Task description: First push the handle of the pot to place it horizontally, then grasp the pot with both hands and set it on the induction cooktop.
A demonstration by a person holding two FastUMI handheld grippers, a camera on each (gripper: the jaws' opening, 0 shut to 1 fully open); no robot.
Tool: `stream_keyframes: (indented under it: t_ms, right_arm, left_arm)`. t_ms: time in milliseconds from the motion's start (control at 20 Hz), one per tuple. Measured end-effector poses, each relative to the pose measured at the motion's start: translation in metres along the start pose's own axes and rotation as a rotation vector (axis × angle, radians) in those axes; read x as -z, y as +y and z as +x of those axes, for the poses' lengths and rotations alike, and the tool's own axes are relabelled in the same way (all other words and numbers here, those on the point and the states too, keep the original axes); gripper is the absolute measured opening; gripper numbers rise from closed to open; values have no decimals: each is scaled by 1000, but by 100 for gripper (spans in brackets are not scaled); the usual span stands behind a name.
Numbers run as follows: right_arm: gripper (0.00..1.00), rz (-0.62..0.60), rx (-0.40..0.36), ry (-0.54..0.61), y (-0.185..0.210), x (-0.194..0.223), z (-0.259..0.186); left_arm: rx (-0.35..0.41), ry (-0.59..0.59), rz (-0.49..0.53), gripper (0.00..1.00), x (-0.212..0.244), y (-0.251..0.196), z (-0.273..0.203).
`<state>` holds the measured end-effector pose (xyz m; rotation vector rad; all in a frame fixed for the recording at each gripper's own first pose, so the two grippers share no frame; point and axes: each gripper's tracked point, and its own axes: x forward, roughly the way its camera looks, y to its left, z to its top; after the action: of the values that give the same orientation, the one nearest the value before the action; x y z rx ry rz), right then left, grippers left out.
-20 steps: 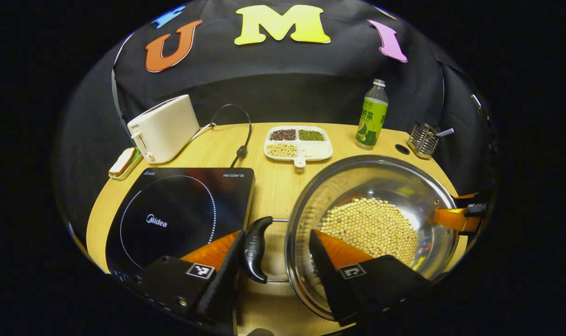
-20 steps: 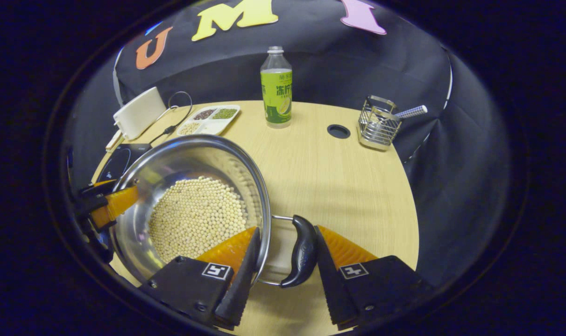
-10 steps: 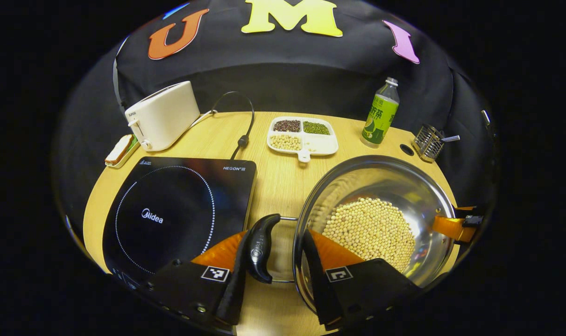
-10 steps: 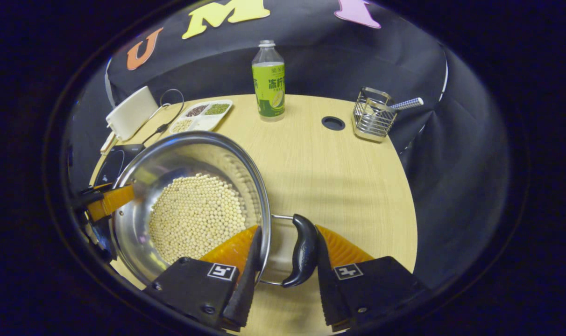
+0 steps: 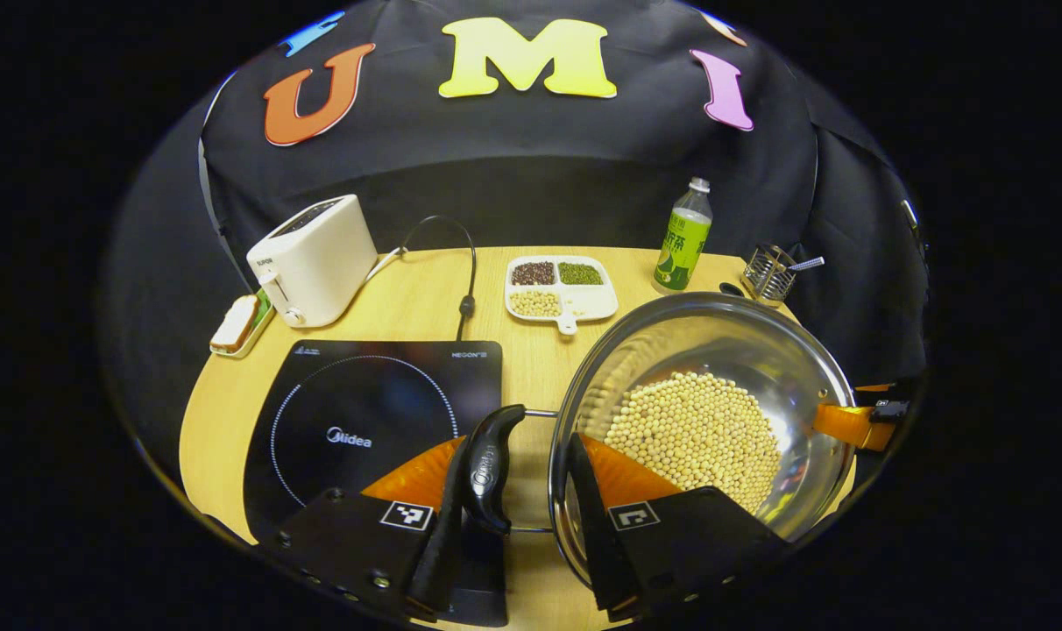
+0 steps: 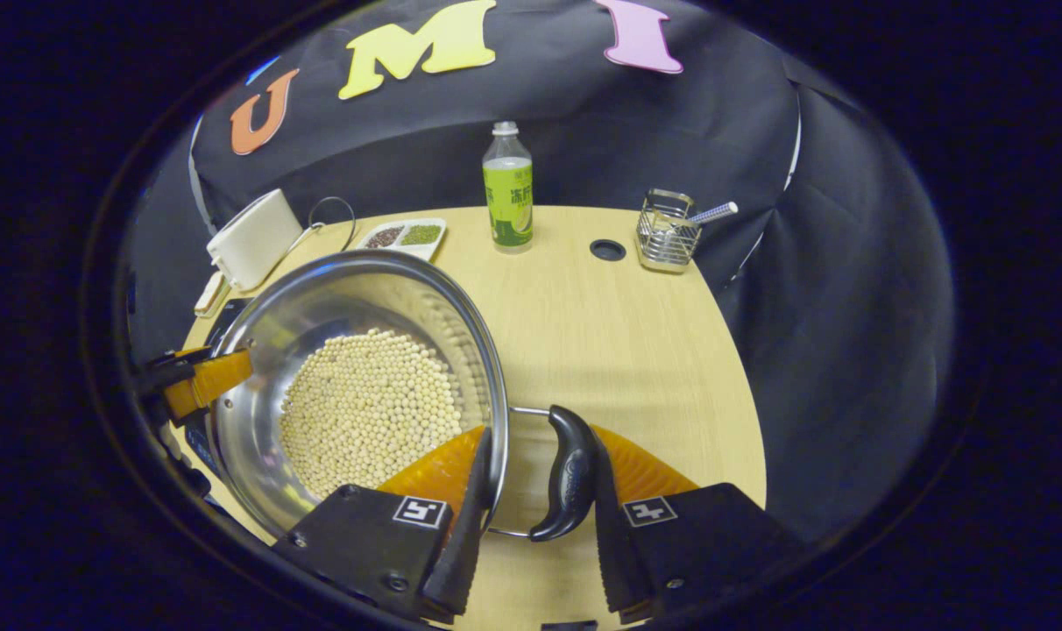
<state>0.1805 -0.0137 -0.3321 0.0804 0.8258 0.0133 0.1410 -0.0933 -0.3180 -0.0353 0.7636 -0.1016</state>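
While both grippers are clamping the pot (image 5: 706, 412), the left gripper (image 5: 518, 517) is pinching one side handle and rim, the right gripper (image 6: 531, 504) the other, each finger pressing. Full of beans (image 6: 369, 407), the pot is likely riding heavy and slippery, hanging beside the cooktop (image 5: 364, 421) over the table (image 6: 601, 324).

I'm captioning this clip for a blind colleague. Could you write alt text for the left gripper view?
The left claw clamps a steel pot of pale beans by its rim and black side handle, beside a black induction cooktop on a wooden table.
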Motion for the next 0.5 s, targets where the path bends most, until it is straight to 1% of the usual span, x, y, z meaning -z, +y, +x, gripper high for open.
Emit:
stream_keyframes:
  t_ms: [100,450,500]
  right_arm:
    - [57,-1,4,-16,18,1,-11]
    - [57,5,-14,-33,94,10,-39]
    - [59,4,-20,-33,105,11,-40]
  left_arm:
    - [9,-11,3,58,-3,16,-12]
    - [-11,-24,7,58,0,87,-45]
    - [-18,-26,6,58,1,98,-50]
